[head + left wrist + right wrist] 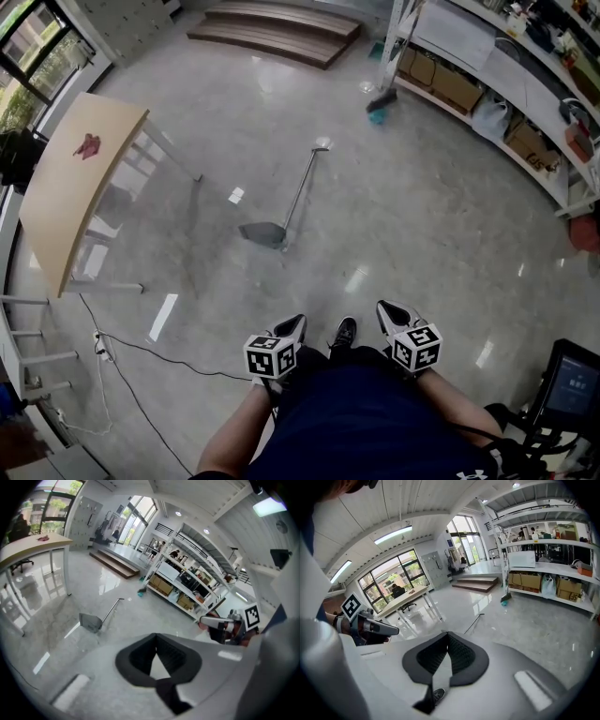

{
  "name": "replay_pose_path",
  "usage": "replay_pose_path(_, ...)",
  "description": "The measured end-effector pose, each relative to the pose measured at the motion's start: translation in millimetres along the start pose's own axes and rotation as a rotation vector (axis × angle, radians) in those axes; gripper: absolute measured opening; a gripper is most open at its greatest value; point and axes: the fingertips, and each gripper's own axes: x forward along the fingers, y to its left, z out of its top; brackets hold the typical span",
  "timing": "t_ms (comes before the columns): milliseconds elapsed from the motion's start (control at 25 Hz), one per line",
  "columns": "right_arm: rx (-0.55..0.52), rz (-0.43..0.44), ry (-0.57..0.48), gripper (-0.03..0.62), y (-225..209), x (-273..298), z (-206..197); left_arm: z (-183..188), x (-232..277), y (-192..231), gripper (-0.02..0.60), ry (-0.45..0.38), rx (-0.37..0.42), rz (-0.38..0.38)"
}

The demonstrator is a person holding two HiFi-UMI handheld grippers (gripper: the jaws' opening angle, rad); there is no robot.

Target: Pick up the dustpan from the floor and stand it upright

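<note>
Person's dark-clothed lap at the near edge, one black shoe (344,331) on the floor between the two grippers. Left gripper (292,323): jaws together, nothing between them. Right gripper (389,309): jaws together, likewise empty. Dustpan (263,232): lying flat on the grey floor in mid-scene, well apart from both grippers, pan nearer, long handle running away to the far right. Table (75,187): pale top, left of the dustpan. Broom (380,103): far, beside the shelves (487,66) at right. Steps (277,33): far end. Cable (141,352): on the floor, near left.
</note>
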Motion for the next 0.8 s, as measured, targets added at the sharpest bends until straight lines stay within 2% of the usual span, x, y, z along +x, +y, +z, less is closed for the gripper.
replay_pose_path(200,0.001,0.008,0.0,0.011,-50,-3,19,13,34,-27,0.0,-0.013,-0.035,0.019)
replay_pose_path(360,0.027,-0.003,-0.005,0.011,-76,0,30,23,51,-41,0.0,-0.006,-0.031,0.013)
replay_pose_path(800,0.047,-0.018,0.04,0.011,-122,42,55,62,107,-19,0.0,0.027,-0.048,0.029)
